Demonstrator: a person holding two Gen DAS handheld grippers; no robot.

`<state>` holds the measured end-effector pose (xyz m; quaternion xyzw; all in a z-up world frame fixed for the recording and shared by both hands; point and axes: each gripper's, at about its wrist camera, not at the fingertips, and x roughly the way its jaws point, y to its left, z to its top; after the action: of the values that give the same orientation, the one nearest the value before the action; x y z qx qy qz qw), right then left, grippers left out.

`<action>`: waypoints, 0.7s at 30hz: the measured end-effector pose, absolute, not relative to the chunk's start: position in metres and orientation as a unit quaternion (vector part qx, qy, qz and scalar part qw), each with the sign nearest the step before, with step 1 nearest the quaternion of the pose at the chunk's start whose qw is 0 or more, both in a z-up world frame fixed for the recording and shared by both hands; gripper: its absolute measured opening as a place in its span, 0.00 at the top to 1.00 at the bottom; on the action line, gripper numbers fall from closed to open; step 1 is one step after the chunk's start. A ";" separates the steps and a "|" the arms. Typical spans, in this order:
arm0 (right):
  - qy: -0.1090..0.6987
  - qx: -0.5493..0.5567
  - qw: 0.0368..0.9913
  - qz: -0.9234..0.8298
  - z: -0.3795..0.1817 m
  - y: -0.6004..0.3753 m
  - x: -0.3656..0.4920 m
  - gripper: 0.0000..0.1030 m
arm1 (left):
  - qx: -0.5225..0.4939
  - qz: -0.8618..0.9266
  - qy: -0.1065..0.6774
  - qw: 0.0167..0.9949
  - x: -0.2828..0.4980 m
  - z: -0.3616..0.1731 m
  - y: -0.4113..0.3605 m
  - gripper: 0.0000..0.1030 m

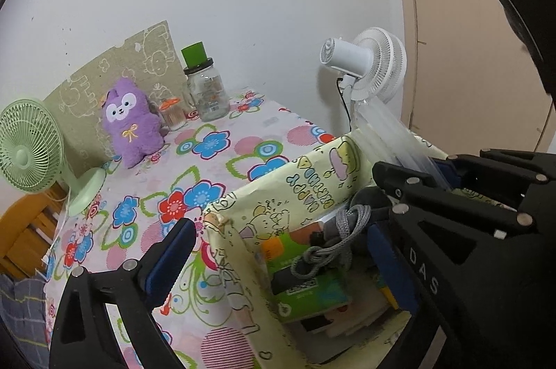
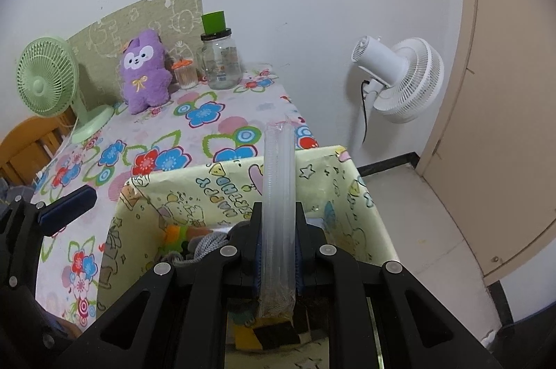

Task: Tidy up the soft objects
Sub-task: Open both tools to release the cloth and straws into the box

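Right claw (image 2: pixel 278 250) clamped on clear plastic sleeve of cups (image 2: pixel 278 195), poised over cartoon-print box (image 2: pixel 347 174) at worktop (image 2: pixel 208 125) edge. Left claw (image 1: pixel 274 237) spread wide, empty, straddling box wall. Best lowered upright w/o crushing; purple plush (image 2: pixel 146 73) waits near wall.

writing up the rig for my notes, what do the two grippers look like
Both are matte black plastic with open triangular cutouts and round silver bolt heads. The left gripper has blue ribbed pads on its fingers. The right gripper has blue pads too, and white letters "DAS" show on its body. No cables or sleeves show.
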<state>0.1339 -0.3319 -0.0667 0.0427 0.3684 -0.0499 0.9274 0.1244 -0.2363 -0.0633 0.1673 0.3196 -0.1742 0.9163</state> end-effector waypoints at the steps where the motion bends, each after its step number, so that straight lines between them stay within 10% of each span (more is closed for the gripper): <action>1: 0.370 0.041 0.927 -0.050 -0.067 -0.331 0.136 0.83 | 0.168 -0.173 0.320 0.916 0.126 -0.064 -0.235 0.03; 4: 0.376 0.035 0.925 -0.049 -0.069 -0.327 0.142 0.76 | 0.164 -0.168 0.323 0.917 0.131 -0.065 -0.230 0.03; 9: 0.358 0.038 0.931 -0.066 -0.067 -0.325 0.142 0.28 | 0.156 -0.161 0.329 0.917 0.137 -0.066 -0.222 0.01; 21: 0.349 0.023 0.934 -0.068 -0.060 -0.310 0.131 0.11 | 0.141 -0.159 0.331 0.919 0.132 -0.064 -0.207 0.01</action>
<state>0.1305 -0.3096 -0.0598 0.0233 0.3488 -0.0685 0.9344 0.1320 -0.2066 -0.0643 0.1410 0.3307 -0.1594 0.9194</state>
